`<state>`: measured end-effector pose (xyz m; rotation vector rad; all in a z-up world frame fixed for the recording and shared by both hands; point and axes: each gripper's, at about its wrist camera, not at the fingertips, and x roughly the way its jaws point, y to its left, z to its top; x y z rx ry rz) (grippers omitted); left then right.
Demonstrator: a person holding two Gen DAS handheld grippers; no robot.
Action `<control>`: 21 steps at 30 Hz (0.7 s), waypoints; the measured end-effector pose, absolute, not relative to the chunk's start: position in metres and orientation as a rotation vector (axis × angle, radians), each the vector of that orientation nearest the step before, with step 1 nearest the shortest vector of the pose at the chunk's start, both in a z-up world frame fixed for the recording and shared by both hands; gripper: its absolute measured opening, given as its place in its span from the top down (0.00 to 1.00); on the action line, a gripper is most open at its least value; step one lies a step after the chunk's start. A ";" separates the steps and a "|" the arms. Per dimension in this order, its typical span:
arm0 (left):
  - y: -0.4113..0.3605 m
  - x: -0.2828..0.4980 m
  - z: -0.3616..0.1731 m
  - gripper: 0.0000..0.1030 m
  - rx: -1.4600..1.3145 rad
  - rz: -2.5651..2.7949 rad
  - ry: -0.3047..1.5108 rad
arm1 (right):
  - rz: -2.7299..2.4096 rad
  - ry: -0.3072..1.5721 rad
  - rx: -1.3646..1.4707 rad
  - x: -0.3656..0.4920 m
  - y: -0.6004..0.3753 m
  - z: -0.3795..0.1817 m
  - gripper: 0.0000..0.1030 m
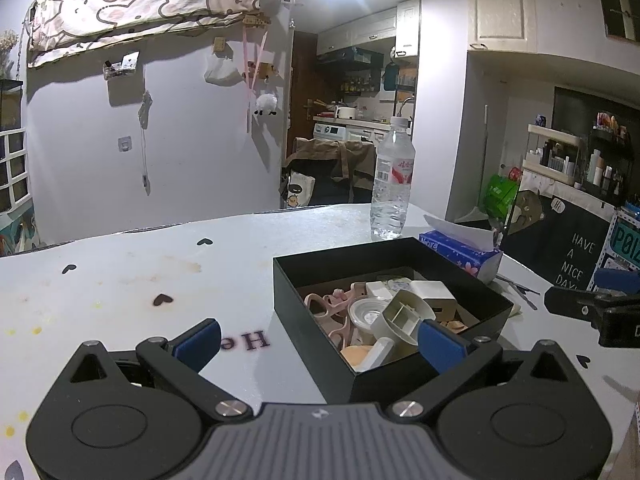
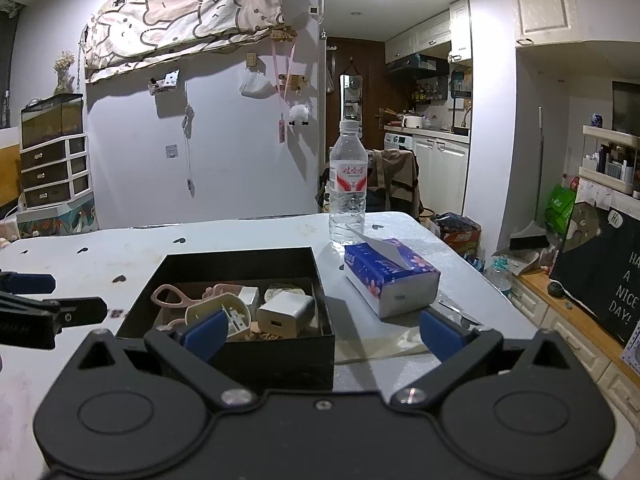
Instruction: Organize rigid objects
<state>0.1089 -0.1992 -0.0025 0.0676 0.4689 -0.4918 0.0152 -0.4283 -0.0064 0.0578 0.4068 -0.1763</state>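
Observation:
A black open box [image 1: 316, 308] [image 2: 280, 360] stands on the white table [image 1: 120, 280] [image 2: 120, 248]. Inside lie a white charger cube [image 2: 285, 313] [image 1: 434, 294], pink scissors [image 2: 172, 298], a cream plastic holder [image 1: 404, 316] [image 2: 218, 308] and other small items. My left gripper [image 1: 320, 340] is open just in front of the box's near left corner, with nothing between its blue pads. Over the box's near right corner my right gripper [image 2: 322, 334] stands open too, holding nothing. Each gripper shows at the edge of the other's view.
A clear water bottle [image 1: 392, 180] [image 2: 348, 188] stands behind the box. A blue tissue pack [image 2: 390, 276] [image 1: 460, 252] lies to the box's right, with a thin metal tool [image 2: 460, 312] beside it. The table's right edge drops to cluttered floor and cabinets.

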 end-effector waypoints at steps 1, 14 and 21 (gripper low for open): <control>-0.199 0.109 -0.002 0.00 0.068 -0.492 0.469 | -0.177 0.407 0.057 0.015 -0.428 -0.007 0.00; -0.199 0.109 -0.003 0.00 0.067 -0.488 0.468 | -0.183 0.407 0.057 0.012 -0.429 -0.005 0.00; -0.199 0.108 -0.003 0.00 0.068 -0.488 0.467 | -0.184 0.406 0.058 0.013 -0.429 -0.004 0.00</control>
